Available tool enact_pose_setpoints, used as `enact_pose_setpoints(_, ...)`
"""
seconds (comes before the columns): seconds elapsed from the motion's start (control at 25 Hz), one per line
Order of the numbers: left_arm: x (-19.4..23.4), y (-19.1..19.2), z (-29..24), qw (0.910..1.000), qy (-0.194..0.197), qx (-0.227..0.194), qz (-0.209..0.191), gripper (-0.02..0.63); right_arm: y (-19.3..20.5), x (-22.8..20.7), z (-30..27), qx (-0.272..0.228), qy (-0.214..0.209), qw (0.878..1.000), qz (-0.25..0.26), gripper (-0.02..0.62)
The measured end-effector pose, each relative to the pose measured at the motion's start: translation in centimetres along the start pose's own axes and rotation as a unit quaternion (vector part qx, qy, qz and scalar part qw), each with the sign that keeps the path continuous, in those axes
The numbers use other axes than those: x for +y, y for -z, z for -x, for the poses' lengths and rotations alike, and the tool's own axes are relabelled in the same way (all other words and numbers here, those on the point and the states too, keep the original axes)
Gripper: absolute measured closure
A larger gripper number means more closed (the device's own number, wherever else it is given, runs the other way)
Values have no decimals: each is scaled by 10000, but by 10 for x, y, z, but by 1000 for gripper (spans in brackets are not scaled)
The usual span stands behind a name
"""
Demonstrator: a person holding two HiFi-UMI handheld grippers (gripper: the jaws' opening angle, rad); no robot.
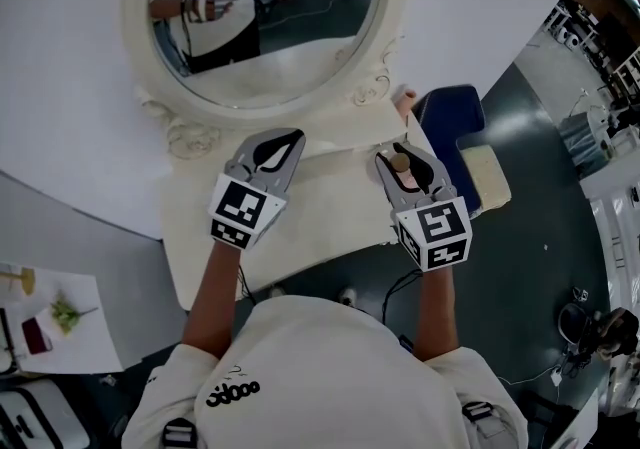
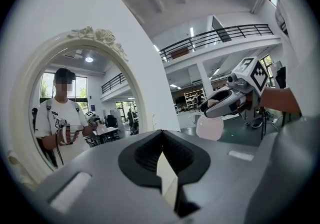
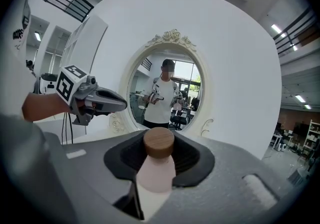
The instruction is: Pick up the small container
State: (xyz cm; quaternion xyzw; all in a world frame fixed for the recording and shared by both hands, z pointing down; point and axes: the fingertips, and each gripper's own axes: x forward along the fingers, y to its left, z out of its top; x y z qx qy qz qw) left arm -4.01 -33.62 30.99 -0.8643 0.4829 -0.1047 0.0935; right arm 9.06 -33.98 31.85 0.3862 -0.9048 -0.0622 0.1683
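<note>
Pale pink small container (image 3: 155,173), round wooden cap (image 3: 159,142), clamped in right gripper (image 1: 404,155), left gripper (image 1: 285,143) closed empty

Pale pink small container (image 3: 156,175), brown wood-grain cap (image 3: 159,142)! Both the right gripper (image 1: 398,149) and the left gripper (image 1: 292,138) are grey with black lining, and their marker cubes (image 1: 243,210) carry black-and-white squares. Mirror frame (image 1: 390,47) is creamy white with scrollwork. Navy chair (image 1: 450,117), pale yellow cushion (image 1: 490,177), and an off-white shirt (image 1: 330,367) with black print.
</note>
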Motion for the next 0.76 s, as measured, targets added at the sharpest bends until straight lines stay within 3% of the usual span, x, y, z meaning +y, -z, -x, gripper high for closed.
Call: enact_pose_setpoints(0.76, 0, 6, -5, 9999, -78, 94, 28, 588, -3, -2, -6, -69, -215, 9997, 34, 469)
